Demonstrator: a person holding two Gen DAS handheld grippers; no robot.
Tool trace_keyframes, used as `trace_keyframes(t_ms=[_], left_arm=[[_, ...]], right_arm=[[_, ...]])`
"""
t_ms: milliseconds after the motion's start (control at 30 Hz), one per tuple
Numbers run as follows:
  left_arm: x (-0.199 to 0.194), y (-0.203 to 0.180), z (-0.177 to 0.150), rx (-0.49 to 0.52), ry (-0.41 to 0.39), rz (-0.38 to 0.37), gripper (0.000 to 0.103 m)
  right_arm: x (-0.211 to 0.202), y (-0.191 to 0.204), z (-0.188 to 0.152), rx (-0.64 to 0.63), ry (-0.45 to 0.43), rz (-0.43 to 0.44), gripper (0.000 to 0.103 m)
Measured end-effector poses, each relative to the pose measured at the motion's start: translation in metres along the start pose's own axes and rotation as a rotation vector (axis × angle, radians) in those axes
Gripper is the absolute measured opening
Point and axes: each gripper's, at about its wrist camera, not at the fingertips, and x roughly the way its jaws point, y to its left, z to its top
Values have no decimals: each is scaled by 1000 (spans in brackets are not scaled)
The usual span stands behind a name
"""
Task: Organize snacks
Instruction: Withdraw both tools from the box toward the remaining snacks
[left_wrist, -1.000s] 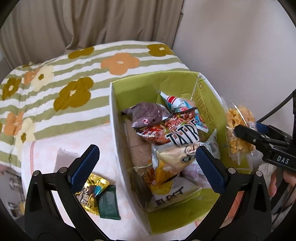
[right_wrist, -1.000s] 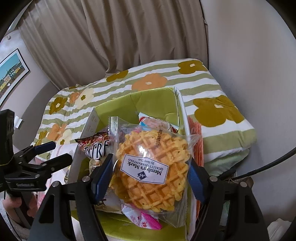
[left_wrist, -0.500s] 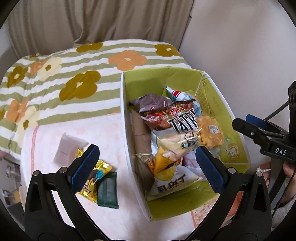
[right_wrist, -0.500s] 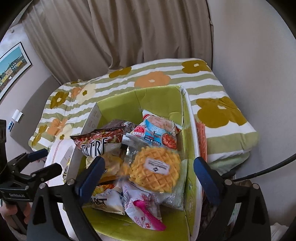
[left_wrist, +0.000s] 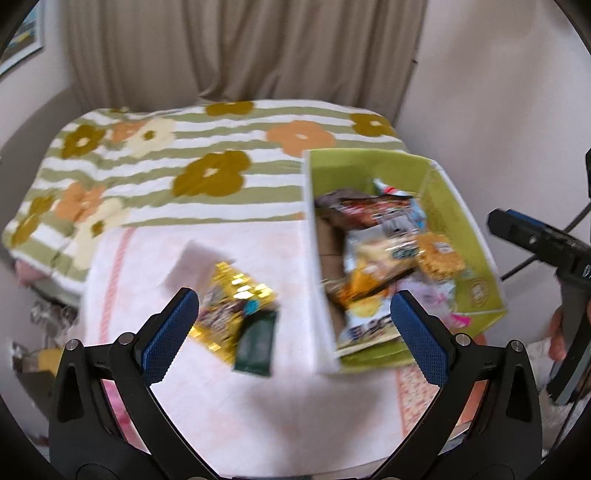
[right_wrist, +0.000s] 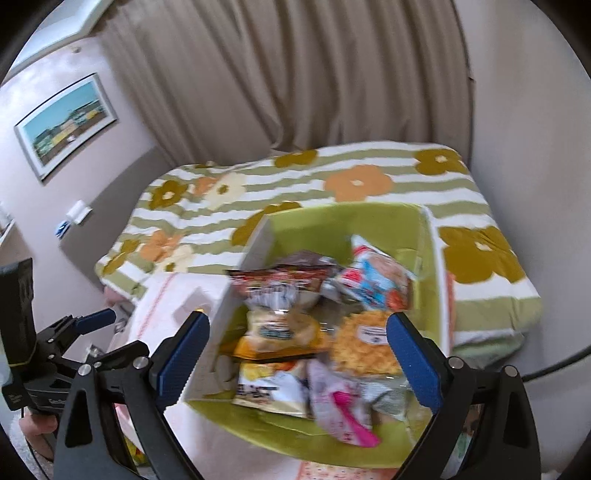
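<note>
Left gripper: black plastic frame, two angled fingers faced with blue knurled pads, silver screws at the pivots, triangular cut-outs in the arms. Right gripper: same build, black arms, blue textured pads, silver screw heads. From the right wrist view the left unit's side shows a black body with small white lettering, blurred, probably a brand mark, plus a yellow line on its camera block. A thin black cable runs off right.
</note>
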Motion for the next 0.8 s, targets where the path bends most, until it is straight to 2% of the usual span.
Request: trace_keyframes(t_ms=[167, 300, 433, 600, 733, 800], left_arm=[[-24, 45, -20, -70, -12, 61, 103], [-45, 85, -34, -101, -32, 117, 103], [-58, 129, -49, -121, -29, 140, 103], [-61, 189, -70, -149, 30, 110, 103], [-56, 227, -90, -134, 85, 92, 103], [-48, 246, -101, -134, 120, 58, 103]], right_arm=[[1, 40, -2, -69, 1, 77, 96], [5, 74, -8, -114, -2, 104, 96], [17, 113, -20, -130, 6, 111, 96], [36, 154, -38, -74, 29, 66, 96], [55, 186, -53, -22, 51, 12, 96], [64, 200, -60, 3, 65, 12, 96]])
